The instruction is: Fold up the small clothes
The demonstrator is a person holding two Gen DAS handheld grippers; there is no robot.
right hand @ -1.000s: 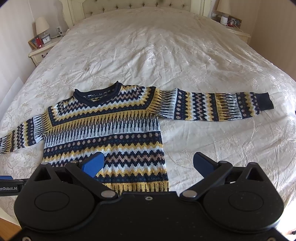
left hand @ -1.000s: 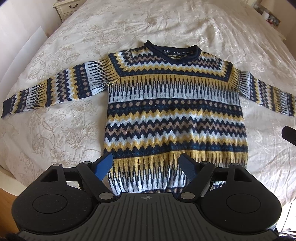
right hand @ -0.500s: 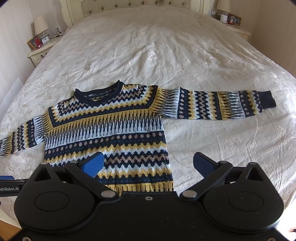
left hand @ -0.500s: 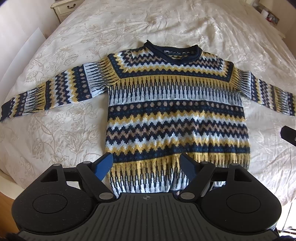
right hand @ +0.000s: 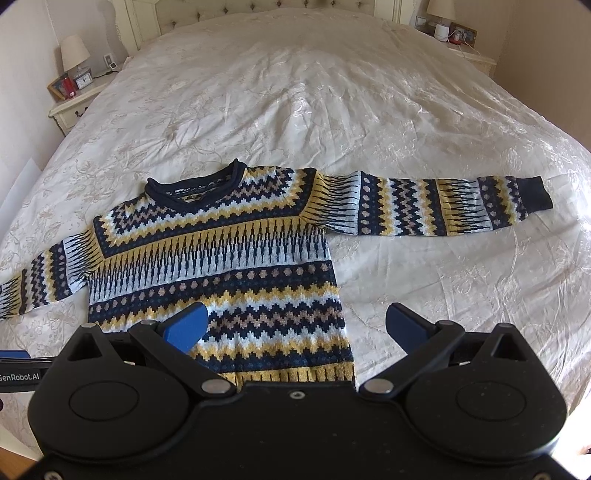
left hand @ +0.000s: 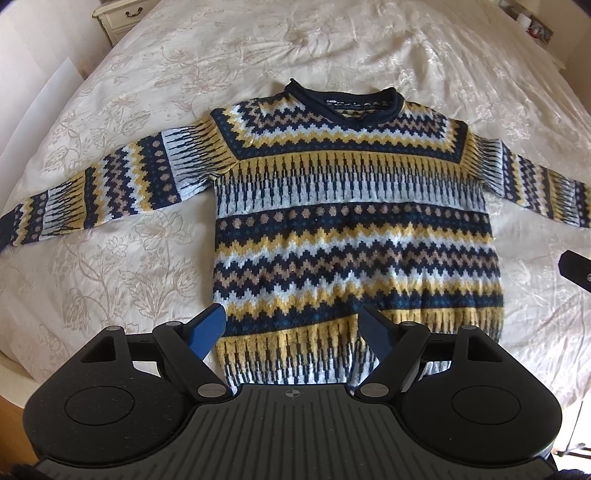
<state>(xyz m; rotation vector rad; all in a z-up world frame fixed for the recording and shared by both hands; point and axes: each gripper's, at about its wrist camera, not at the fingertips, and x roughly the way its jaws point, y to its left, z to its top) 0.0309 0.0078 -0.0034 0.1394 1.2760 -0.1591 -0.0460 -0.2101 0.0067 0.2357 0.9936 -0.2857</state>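
A small knitted sweater (left hand: 351,229) (right hand: 221,266) in navy, yellow, white and tan zigzag bands lies flat on the bed, front up, collar away from me, both sleeves spread out sideways. My left gripper (left hand: 291,328) hovers above the sweater's hem, open, with nothing between its blue fingers. My right gripper (right hand: 295,325) hangs above the hem's right corner, also open and empty. The right sleeve (right hand: 436,206) stretches to the right, ending in a navy cuff (right hand: 535,192). The left sleeve (left hand: 99,192) runs off toward the frame edge.
The cream embroidered bedspread (right hand: 314,103) covers a large bed with a tufted headboard (right hand: 266,11). Bedside tables with lamps stand at the far left (right hand: 74,99) and far right (right hand: 461,44). The bed's near edge and wooden floor show at the lower left (left hand: 11,402).
Both views have crept slightly, so the sweater sits a little higher and closer in the frames. The sweater itself lies unchanged and both grippers stay open.
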